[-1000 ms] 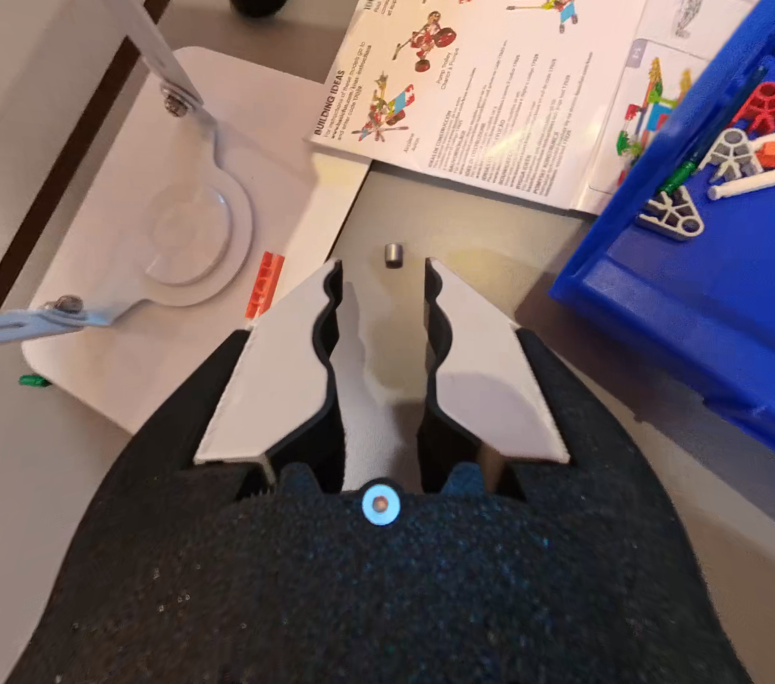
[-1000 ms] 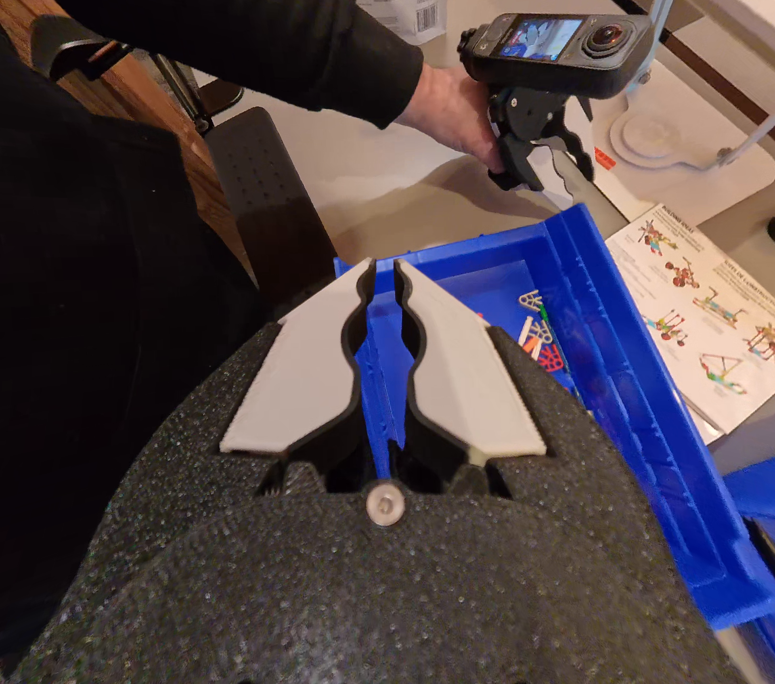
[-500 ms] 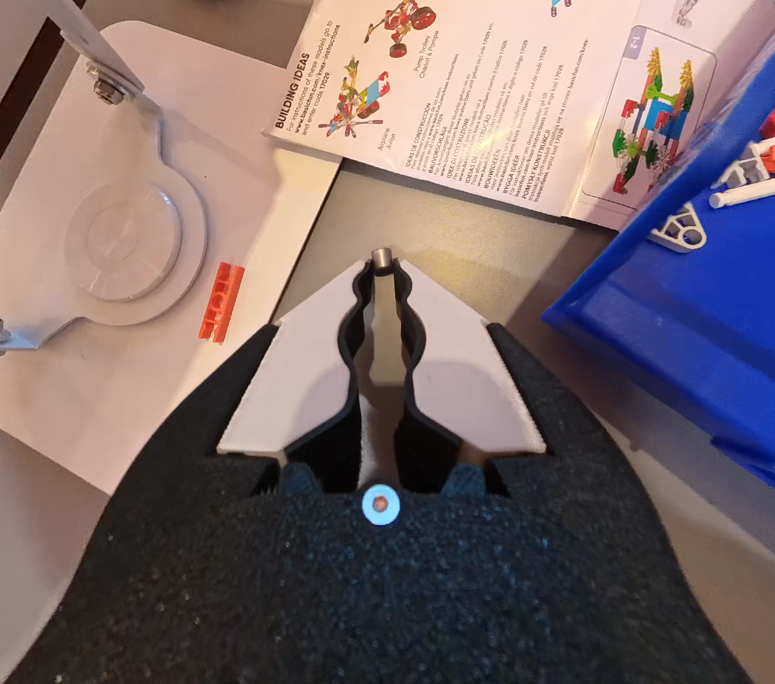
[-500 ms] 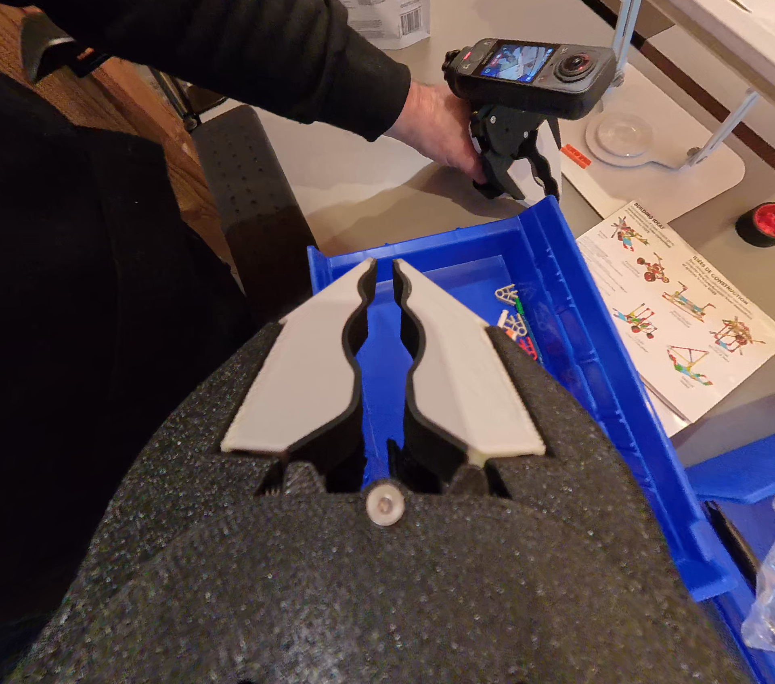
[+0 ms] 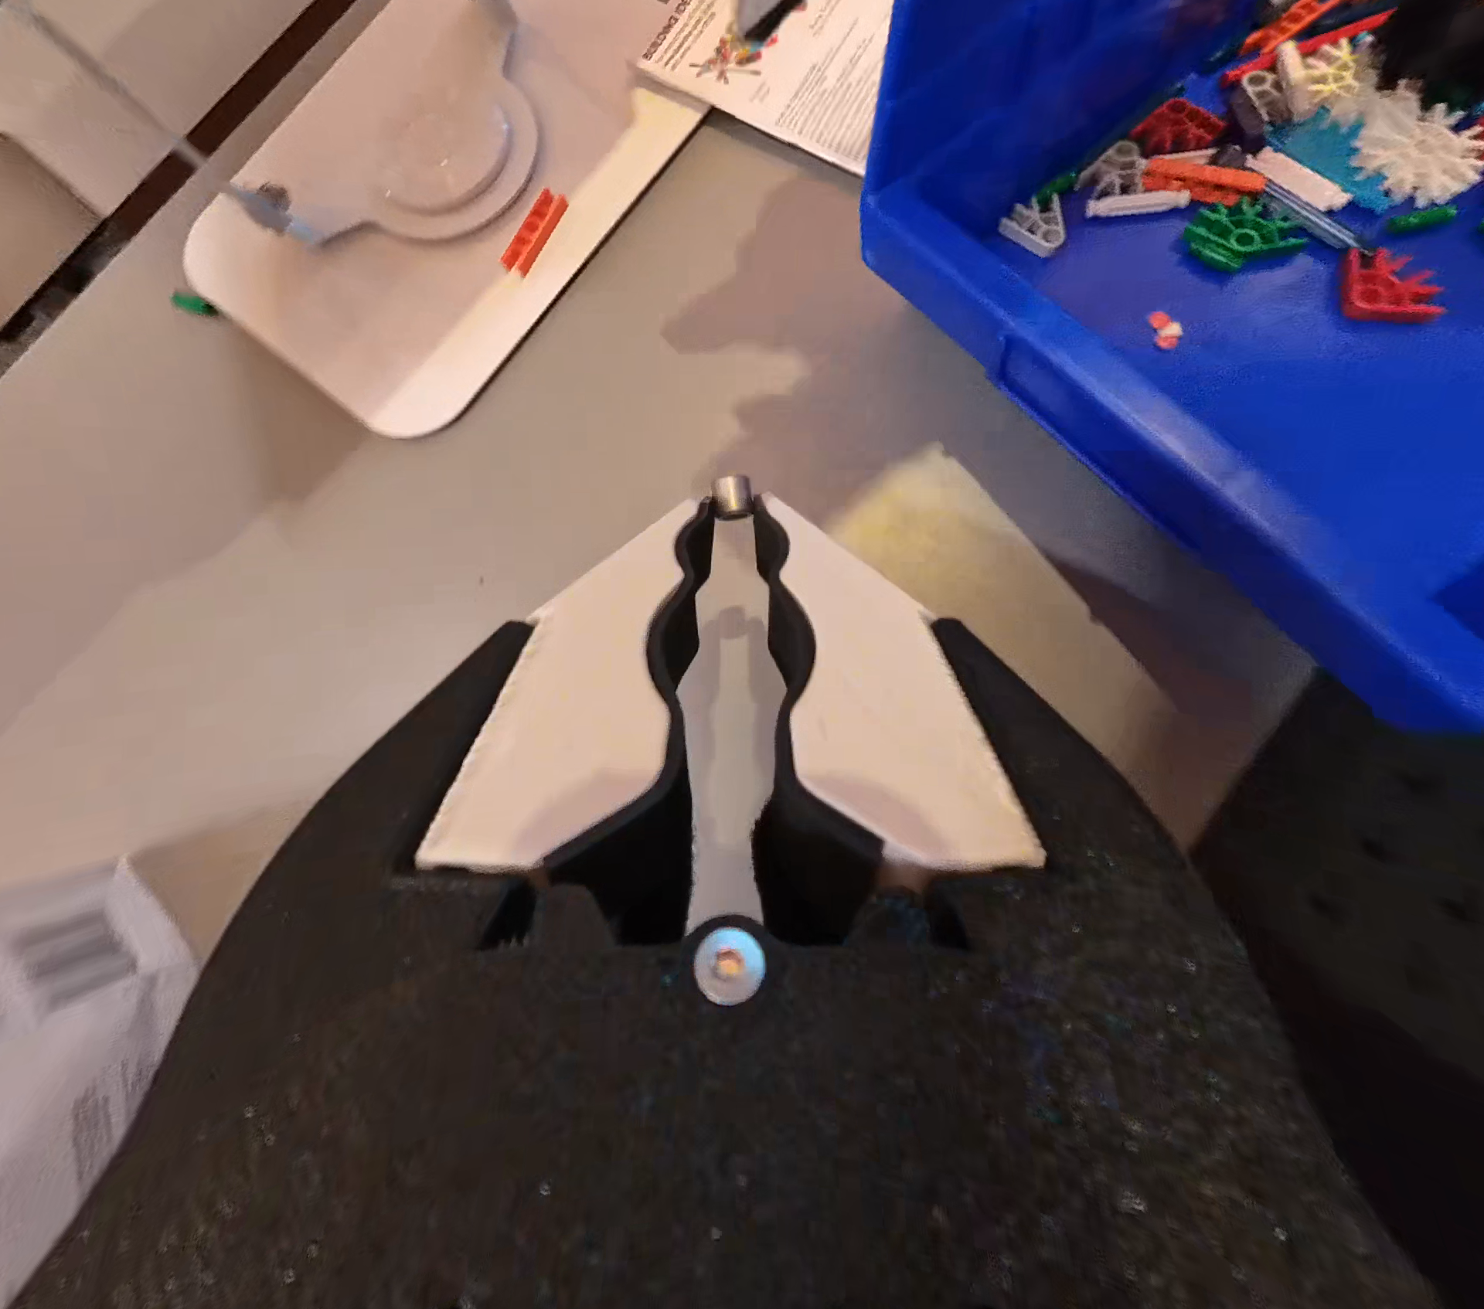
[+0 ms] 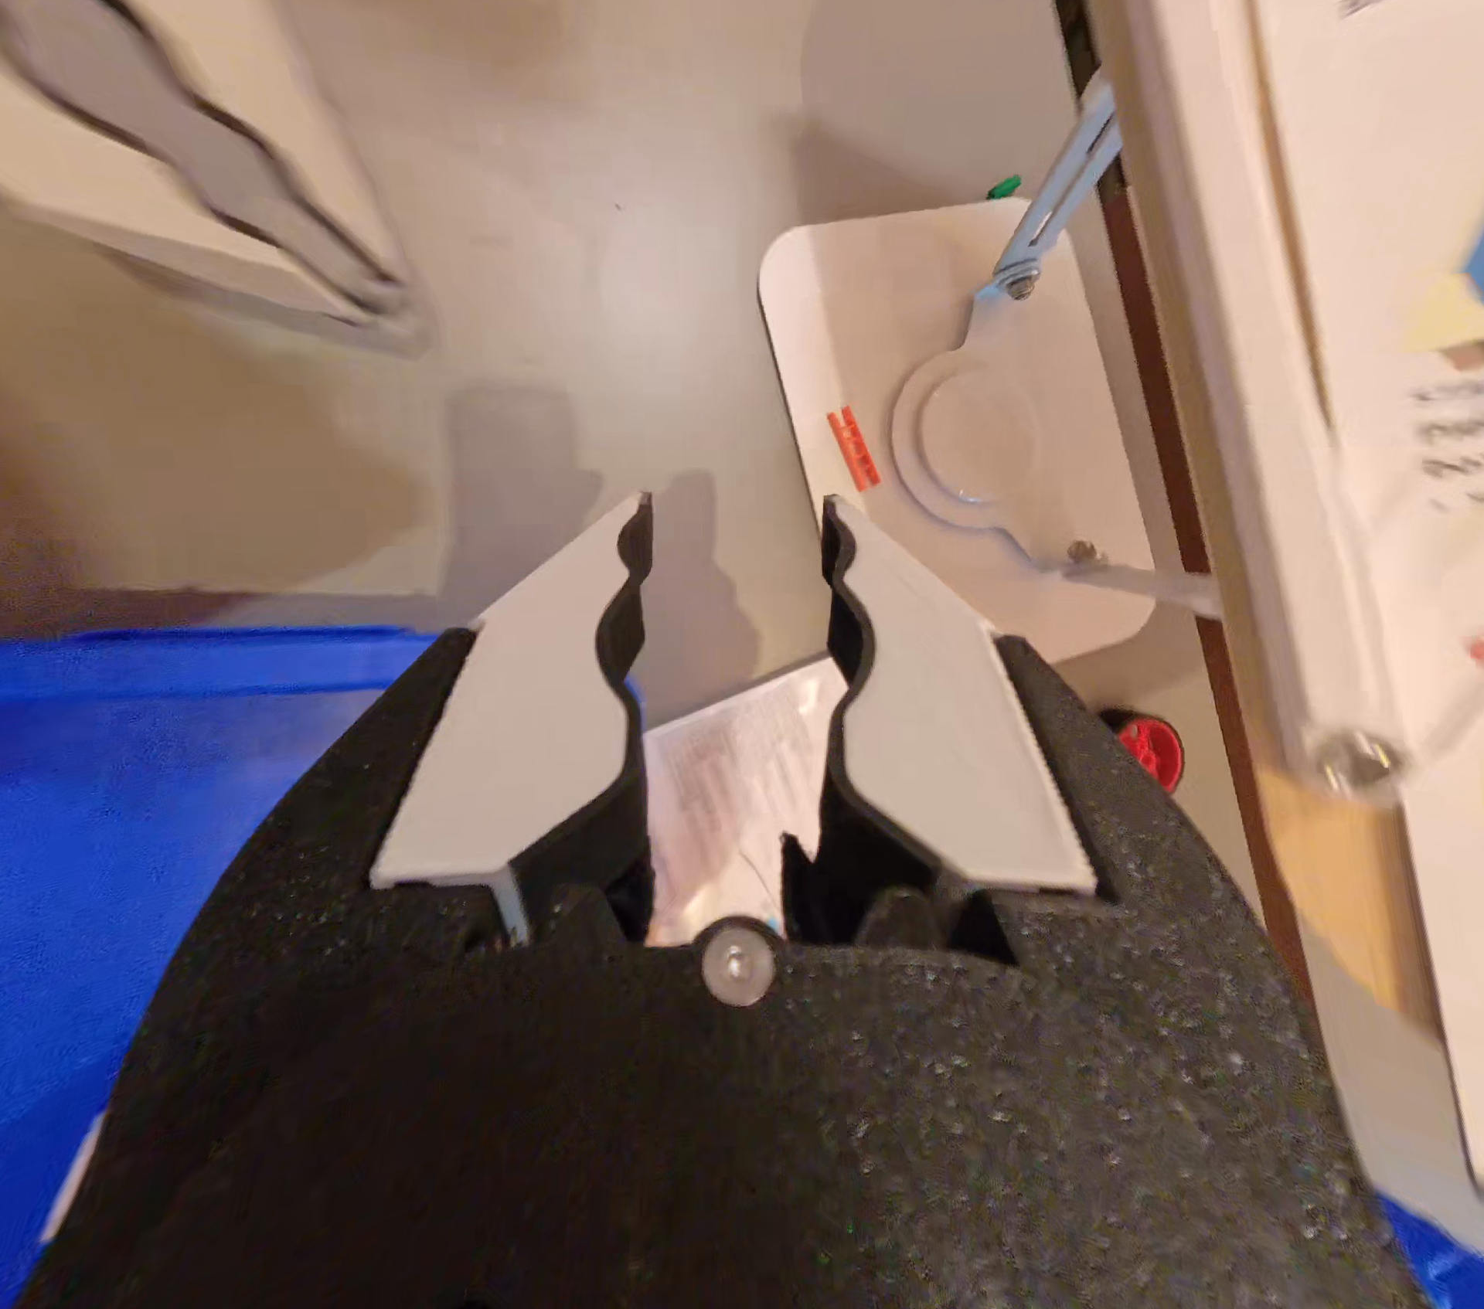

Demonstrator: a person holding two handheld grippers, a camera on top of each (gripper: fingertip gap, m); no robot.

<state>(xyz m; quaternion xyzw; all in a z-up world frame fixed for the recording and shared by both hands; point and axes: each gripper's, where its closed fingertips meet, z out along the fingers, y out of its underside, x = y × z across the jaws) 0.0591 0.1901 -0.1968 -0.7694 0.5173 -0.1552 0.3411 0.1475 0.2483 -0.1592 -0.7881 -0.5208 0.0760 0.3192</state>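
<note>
Left wrist view: left gripper [image 5: 732,508] pinches a small grey metal cylinder [image 5: 733,496] at its fingertips, above a pale grey desk [image 5: 241,588]. Blue bin [image 5: 1124,387] of coloured construction pieces [image 5: 1237,187] at right. White stand base [image 5: 385,275] ahead-left, bearing an orange piece [image 5: 534,231]; printed instruction sheet [image 5: 795,50] between base and bin. Right wrist view: right gripper [image 6: 737,516], jaws spread, empty, above the desk beside the stand base; dark seam [image 6: 1124,227] crosses the surface.

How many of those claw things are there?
2. The left claw is shut on a small grey cylinder. The right claw is open, near the white stand base.
</note>
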